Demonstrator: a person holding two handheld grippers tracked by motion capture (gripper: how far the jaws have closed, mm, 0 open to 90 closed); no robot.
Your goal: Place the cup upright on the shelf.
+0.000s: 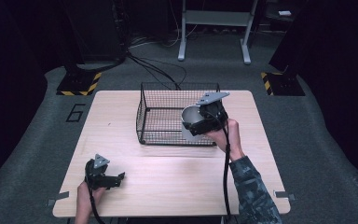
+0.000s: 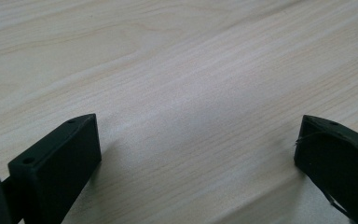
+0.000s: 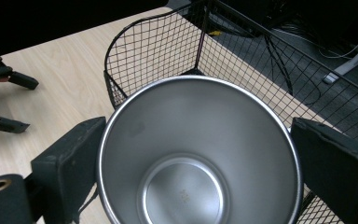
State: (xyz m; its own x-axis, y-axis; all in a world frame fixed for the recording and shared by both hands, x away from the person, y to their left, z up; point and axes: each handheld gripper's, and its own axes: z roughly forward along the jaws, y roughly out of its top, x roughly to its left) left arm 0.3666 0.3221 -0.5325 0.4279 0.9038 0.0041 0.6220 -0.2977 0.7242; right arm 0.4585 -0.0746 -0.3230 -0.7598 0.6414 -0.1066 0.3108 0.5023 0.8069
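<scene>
The right gripper (image 1: pixel 196 122) has its jaws pressed against the sides of a stainless steel cup (image 1: pixel 191 119), carrying it tilted over the near right corner of the black wire basket (image 1: pixel 161 100); the cup looks to be clear of the mesh, though that is hard to judge from above. The basket stands at the far middle of the wooden table (image 1: pixel 121 116). Well to the basket's near left, the left gripper (image 1: pixel 120 177) sits low over bare wood, jaws spread wide.
</scene>
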